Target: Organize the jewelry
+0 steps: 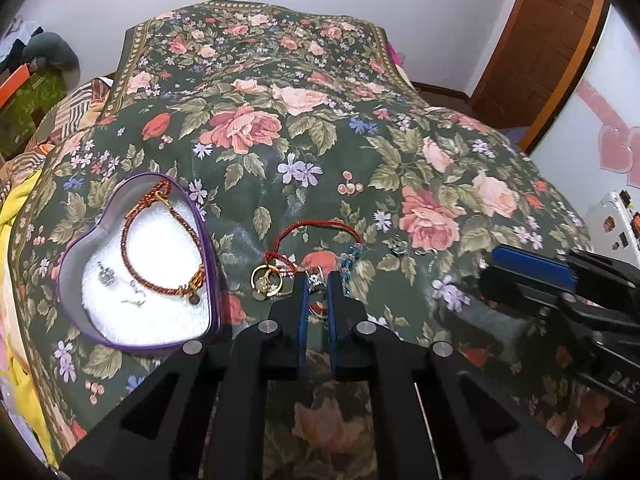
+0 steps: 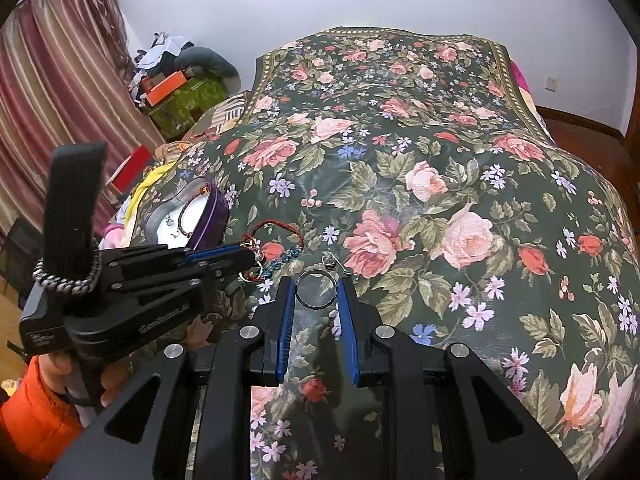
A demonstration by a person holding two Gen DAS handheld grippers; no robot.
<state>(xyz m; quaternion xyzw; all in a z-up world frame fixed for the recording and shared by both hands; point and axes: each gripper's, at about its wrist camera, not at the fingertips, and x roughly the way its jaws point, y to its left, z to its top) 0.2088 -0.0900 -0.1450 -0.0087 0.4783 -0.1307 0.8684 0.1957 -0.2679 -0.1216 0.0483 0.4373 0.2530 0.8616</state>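
A purple heart-shaped tin with white lining holds a red braided bracelet and small silver pieces; it also shows in the right wrist view. My left gripper is nearly closed around a small silver charm in a tangle of red cord, gold rings and blue beads. My right gripper is open, with a silver ring lying between its fingertips on the bedspread. A silver earring lies just beyond.
The floral bedspread covers the bed. A yellow cloth lies at the left edge. Boxes and clothes are piled by the curtain. Small silver pieces lie to the right of the tangle.
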